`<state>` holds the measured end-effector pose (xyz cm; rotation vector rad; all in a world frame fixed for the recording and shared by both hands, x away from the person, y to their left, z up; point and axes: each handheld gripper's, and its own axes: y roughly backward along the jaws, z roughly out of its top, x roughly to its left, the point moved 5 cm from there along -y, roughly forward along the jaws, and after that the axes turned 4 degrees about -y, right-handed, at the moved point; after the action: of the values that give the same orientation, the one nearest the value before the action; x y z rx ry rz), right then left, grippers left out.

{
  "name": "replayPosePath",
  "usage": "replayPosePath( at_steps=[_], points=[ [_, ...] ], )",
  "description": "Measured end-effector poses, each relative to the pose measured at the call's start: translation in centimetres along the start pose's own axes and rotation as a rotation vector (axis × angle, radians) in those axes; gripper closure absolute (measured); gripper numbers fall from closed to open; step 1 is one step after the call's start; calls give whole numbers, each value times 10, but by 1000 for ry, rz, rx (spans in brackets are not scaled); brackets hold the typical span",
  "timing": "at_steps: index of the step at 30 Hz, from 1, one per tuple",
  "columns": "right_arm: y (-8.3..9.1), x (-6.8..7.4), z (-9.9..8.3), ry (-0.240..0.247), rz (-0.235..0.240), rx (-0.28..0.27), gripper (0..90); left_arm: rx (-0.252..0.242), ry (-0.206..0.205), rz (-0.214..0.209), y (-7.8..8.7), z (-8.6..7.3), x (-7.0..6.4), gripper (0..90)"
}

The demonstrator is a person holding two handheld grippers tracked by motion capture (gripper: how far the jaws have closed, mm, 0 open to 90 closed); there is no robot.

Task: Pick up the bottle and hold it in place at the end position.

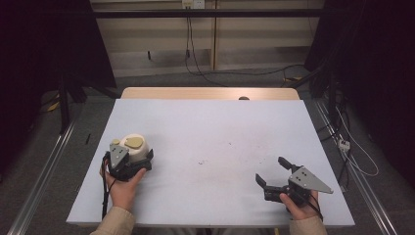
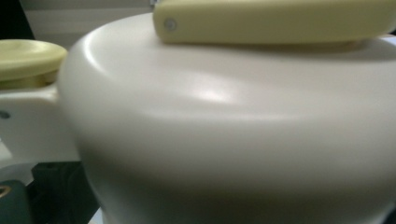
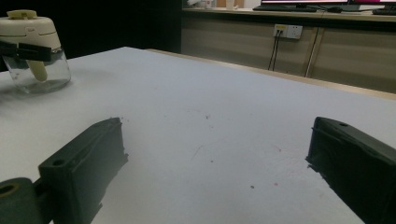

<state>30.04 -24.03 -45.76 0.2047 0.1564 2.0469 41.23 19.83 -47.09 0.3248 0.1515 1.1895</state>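
Slippage is what worries me: my left gripper (image 1: pixel 128 164), at the lower left of the high view, has its jaws pinching the jar (image 1: pixel 133 149) on a smooth, rounded cream top, which could squirt out or tip if I squeeze off-centre. My right gripper (image 1: pixel 274 178), lower right, hangs spread over the bare white table (image 1: pixel 215 142), so nothing steadies the jar. In the right gripper view it sits upper left: clear glass base (image 3: pixel 39 74), cream cap, pale yellow knob (image 3: pixel 21 14).

Table (image 1: pixel 210 132) lies open; only the jar (image 1: pixel 133 147) stands left.
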Motion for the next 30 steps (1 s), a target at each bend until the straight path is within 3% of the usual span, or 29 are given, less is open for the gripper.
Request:
replayPosePath(
  at_steps=[15, 24, 30],
  points=[
    [1, -1, 1, -1, 3, -5, 34, -6, 16, -15, 0, 3, 3, 50],
    [0, -1, 1, -2, 1, -8, 34, -22, 13, -84, 1, 17, -9, 51],
    [0, -1, 1, -2, 6, -7, 34, -41, -23, -136, 0, 26, -20, 51]
  ],
)
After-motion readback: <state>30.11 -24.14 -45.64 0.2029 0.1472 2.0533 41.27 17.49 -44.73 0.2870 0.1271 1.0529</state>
